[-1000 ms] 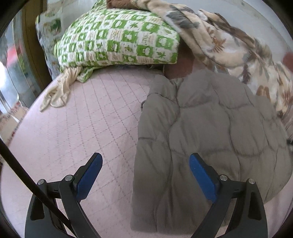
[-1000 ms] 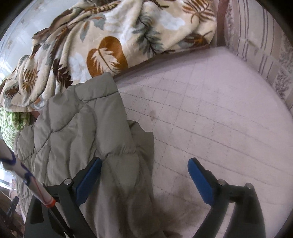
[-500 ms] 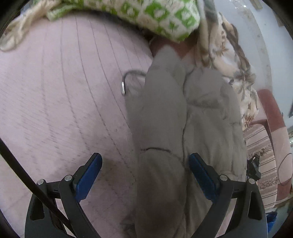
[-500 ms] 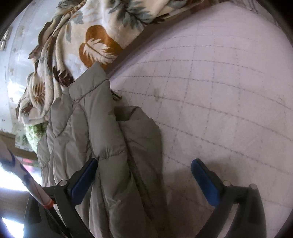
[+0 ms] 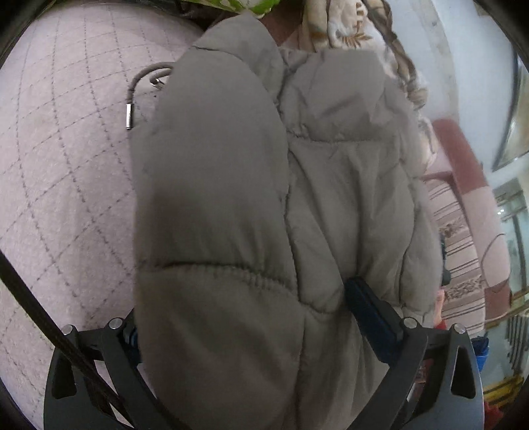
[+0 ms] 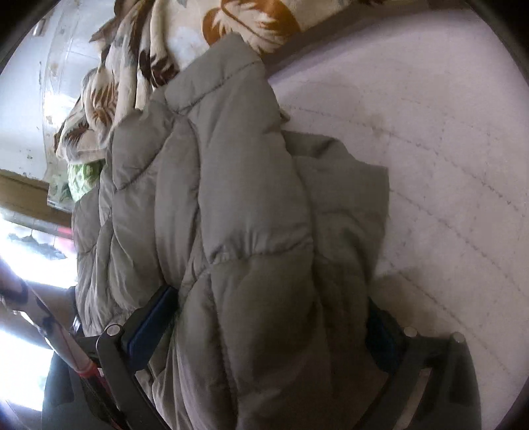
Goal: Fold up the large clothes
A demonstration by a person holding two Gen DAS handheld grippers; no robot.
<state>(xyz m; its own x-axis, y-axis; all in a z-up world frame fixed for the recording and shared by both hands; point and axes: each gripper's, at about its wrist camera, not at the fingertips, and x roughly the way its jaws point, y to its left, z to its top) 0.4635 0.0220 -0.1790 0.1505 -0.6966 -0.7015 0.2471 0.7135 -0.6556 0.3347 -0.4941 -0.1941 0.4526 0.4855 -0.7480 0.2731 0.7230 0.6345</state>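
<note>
Jacket: a grey quilted jacket (image 5: 211, 205) lies bunched lengthwise on the bed (image 5: 62, 185), its top end against a leaf-print blanket (image 6: 139, 63).
Left hand-held gripper: the left hand-held gripper (image 5: 264, 317) stands wide, its jaws having just been opening, with a thick fold of the jacket filling the gap between them; the right blue pad (image 5: 367, 307) is sunk in the padding and the left one is almost hidden, so whether they press is hard to say.
Right hand-held gripper: the right hand-held gripper (image 6: 267, 327) also has its jaws well apart, straddling the jacket's near end; one blue pad (image 6: 152, 321) lies against the cloth, the other is mostly covered by it, so a real grip cannot be told.
Left view only: a grey drawstring (image 5: 139, 89) with a metal tip curls out from the jacket's edge onto the cover; a scrap of green-and-white pillow (image 5: 244, 5) shows at the top; to the right are a striped cushion (image 5: 453, 231) and a pink padded bed frame (image 5: 463, 165).
Right view only: the jacket's lower layer (image 6: 347, 198) juts out flat to the right beneath the puffed top layer; a patterned sleeve (image 6: 23, 297) of the person shows at the left edge, beside bright window light.
Surface: a pale pink bed cover stitched in a diamond grid.
Room: a white wall (image 5: 463, 49) behind the blanket.
</note>
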